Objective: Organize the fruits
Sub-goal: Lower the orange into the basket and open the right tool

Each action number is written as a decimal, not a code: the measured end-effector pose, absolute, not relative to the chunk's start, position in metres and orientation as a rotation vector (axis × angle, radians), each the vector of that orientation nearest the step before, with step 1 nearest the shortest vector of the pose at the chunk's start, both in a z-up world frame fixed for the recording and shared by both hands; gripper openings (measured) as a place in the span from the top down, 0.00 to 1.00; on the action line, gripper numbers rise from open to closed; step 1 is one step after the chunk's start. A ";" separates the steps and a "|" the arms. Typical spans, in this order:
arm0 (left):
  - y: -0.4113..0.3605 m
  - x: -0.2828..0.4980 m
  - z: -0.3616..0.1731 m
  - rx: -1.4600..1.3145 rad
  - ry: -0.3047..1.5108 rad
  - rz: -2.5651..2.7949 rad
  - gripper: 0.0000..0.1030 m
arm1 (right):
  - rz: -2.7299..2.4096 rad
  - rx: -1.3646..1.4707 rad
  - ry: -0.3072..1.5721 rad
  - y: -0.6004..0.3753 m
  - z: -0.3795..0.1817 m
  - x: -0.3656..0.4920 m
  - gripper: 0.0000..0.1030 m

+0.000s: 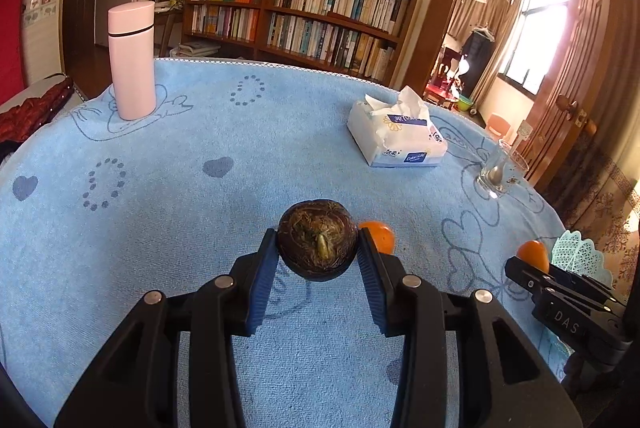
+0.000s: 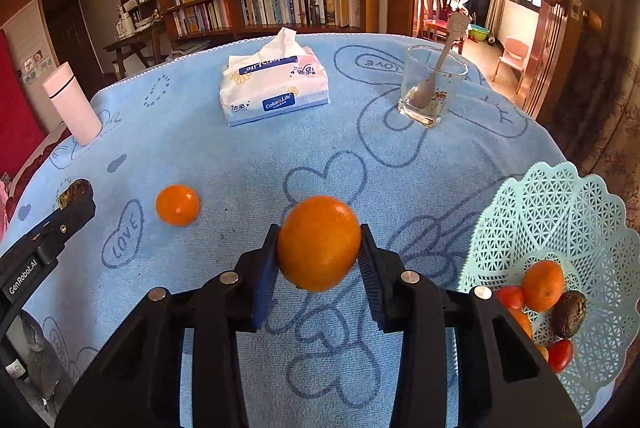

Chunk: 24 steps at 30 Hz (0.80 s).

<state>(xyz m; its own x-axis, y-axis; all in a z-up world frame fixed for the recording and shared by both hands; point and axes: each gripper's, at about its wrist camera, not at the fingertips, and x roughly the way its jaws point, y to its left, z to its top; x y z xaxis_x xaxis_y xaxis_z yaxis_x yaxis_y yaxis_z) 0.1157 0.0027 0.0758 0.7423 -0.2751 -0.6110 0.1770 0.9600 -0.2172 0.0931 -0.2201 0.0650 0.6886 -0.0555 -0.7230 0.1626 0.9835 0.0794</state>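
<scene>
Here the left tool [image 1: 317, 248] is clenched on a dark brown water chestnut [image 1: 317, 244], its blue ribbed pads [image 1: 262, 284] pressing the fruit from both sides, the shrivelled sprout end facing the camera. The chestnut sits between the tips above the blue towel that covers the table [image 1: 200, 155]; whether it touches the cloth cannot be told. Just beside the tool's right finger, partly hidden behind it, lies a small loose orange [image 1: 380, 234] on the towel.

The right tool [image 2: 319, 250] grips a larger orange [image 2: 319, 243] between its own pads, and the fruit fills the gap between them. From this view the loose small orange [image 2: 177, 204] rests on the cloth to the left, between the two tools, near a printed "LOVE" heart. The left tool [image 2: 74, 201] shows at the far left edge with the dark fruit at its tip.

At the right edge of the table stands a pale green lattice basket [image 2: 560, 211]. In its bottom lie an orange, two or three red tomatoes and another dark brown chestnut, all close together.

Farther back on the towel are a tissue pack [image 2: 274, 87], a clear glass [image 2: 432, 87] with a spoon leaning in it, and an upright pink flask [image 1: 132, 59] well apart at the left.
</scene>
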 end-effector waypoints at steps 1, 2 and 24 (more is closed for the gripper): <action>0.002 0.115 0.077 -0.149 0.689 -0.253 0.61 | -0.141 0.148 0.797 -0.227 0.067 0.087 0.62; 0.001 0.114 0.077 -0.149 0.687 -0.257 0.61 | -0.160 0.153 0.793 -0.234 0.069 0.082 0.62; -0.017 0.098 0.085 -0.132 0.664 -0.320 0.61 | -0.520 0.281 0.784 -0.352 0.056 0.001 0.62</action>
